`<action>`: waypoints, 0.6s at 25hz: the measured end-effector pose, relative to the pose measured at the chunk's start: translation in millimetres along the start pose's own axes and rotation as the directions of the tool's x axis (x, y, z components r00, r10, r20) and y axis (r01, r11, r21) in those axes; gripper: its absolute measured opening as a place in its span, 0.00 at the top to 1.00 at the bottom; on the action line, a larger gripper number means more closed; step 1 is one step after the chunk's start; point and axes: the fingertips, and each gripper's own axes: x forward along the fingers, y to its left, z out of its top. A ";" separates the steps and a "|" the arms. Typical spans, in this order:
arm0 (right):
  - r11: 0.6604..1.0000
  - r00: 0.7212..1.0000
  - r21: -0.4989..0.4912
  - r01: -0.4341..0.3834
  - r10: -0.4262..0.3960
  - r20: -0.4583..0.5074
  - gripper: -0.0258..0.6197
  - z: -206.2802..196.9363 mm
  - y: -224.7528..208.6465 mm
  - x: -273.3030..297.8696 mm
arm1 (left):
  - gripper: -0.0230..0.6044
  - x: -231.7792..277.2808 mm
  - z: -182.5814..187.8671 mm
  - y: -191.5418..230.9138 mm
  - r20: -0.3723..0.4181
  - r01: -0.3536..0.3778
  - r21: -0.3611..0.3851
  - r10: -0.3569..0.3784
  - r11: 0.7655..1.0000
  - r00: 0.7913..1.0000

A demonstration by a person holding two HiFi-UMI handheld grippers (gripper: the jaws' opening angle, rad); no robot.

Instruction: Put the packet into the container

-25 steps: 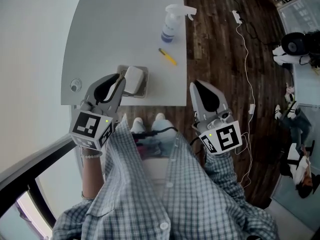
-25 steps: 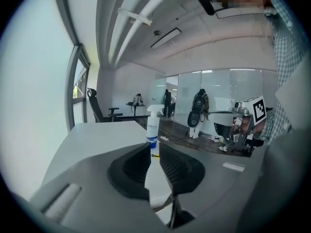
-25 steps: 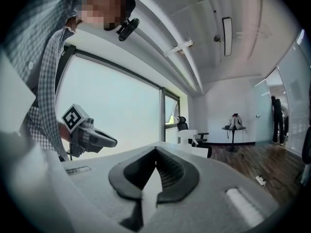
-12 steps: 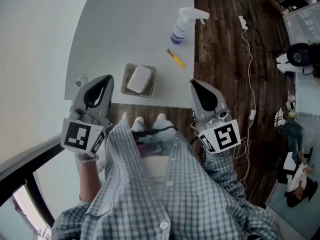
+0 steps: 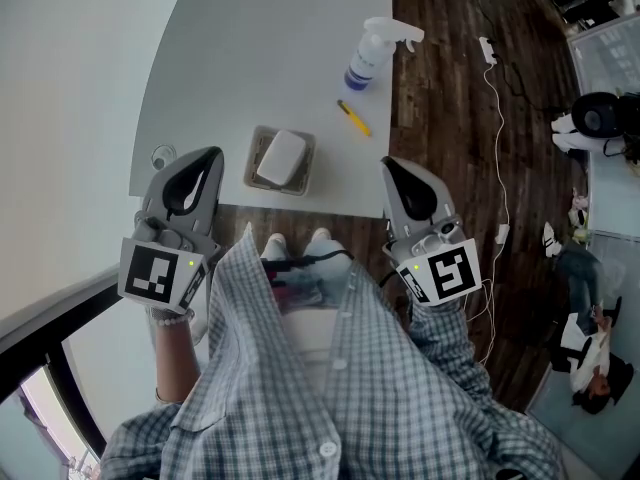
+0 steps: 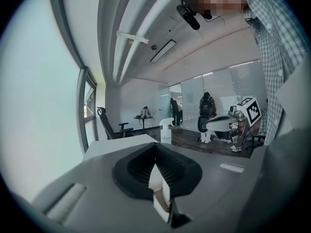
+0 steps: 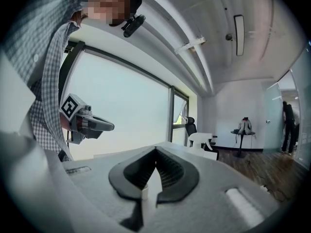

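The white packet [image 5: 281, 155] lies inside the small grey container [image 5: 258, 173] near the table's front edge. My left gripper [image 5: 210, 153] hovers just left of the container, apart from it, with its jaws shut and nothing between them; in the left gripper view [image 6: 155, 145] the dark pads meet at the tip. My right gripper [image 5: 388, 163] hangs off the table's front right corner over the wooden floor, also shut and empty, and its pads meet at the tip in the right gripper view [image 7: 156, 149].
A spray bottle [image 5: 371, 52] stands at the table's right edge, with a yellow pen [image 5: 352, 118] nearer the container. A round cable hole [image 5: 163, 155] sits at the table's left front corner. A white cable [image 5: 495, 118] runs across the floor on the right.
My left gripper has drawn back to the left, away from the container where its tip was at the packet, and its jaws have shut. The packet stays in the container. The right gripper barely moved.
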 end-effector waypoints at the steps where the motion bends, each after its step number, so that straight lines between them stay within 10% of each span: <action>1: 1.000 1.000 -0.003 -0.001 0.001 0.001 0.96 0.7 0.5 0.4 | 0.97 -0.3 1.0 -0.1 0.005 0.001 0.001 -0.001 1.000 1.000; 15: 0.999 0.999 -0.021 -0.031 0.031 -0.009 0.96 -0.1 9.6 -4.7 | 0.97 -1.4 13.7 -2.3 0.036 0.012 0.062 -0.014 0.998 0.999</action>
